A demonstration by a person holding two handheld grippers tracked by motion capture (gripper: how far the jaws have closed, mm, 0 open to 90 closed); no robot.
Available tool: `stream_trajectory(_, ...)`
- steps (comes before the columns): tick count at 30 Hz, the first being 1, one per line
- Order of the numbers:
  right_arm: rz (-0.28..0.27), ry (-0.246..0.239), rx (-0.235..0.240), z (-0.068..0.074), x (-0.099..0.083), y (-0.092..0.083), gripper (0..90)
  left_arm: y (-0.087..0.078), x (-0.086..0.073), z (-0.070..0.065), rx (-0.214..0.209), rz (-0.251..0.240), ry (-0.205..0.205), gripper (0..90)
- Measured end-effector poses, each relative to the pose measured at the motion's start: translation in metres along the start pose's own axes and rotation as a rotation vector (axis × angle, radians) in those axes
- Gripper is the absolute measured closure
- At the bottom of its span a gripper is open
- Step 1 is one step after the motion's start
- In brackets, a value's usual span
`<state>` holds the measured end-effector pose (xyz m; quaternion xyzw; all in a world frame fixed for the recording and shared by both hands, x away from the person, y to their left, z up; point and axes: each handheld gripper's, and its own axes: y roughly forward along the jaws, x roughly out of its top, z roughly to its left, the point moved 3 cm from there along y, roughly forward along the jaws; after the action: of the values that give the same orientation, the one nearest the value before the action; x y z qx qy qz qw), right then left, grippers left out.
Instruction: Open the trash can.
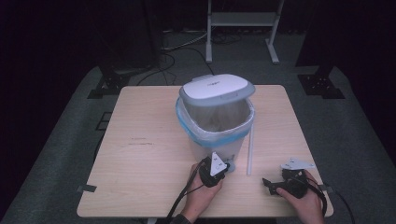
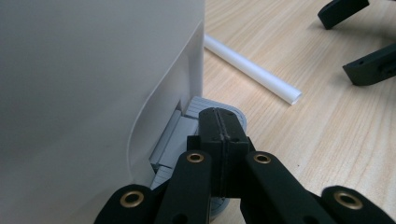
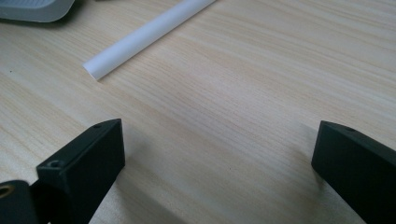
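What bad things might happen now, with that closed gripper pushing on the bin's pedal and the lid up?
1. The shut left gripper sits near the edge of the grey foot pedal; it might slip off, and the grey-and-white lid would likely drop.
2. Hard pressing could slide the white plastic pedal bin with its blue-edged liner.
3. The open right gripper could nudge the white plastic tube, which might roll.

The bin [image 1: 217,122] is set mid-table [image 1: 140,158]. A tube [image 1: 250,151] is laid just right of it, with the pedal [image 2: 205,122] found at its front foot.
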<state>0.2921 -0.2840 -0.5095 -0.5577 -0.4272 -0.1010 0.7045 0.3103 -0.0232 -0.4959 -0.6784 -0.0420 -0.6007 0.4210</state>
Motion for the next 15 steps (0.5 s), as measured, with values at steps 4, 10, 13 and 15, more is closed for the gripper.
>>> stream_trajectory(4,0.000,0.000,0.000,0.0000,0.0000,0.0000,1.4,0.0020,-0.0004,-0.0019,-0.007,0.033,0.018,90.0)
stream_trajectory(10,0.000,0.000,0.001,0.0000,0.0000,0.0000,1.4,0.0026,-0.0006,-0.0030,-0.013,0.052,0.028,90.0)
stream_trajectory(13,0.000,0.001,0.001,0.0000,0.0000,0.0000,1.4,0.0027,-0.0006,-0.0012,-0.029,0.051,0.009,90.0)
stream_trajectory(15,0.000,0.001,0.001,0.0000,0.0000,0.0000,1.4,0.0029,-0.0006,-0.0012,-0.030,0.048,0.009,90.0)
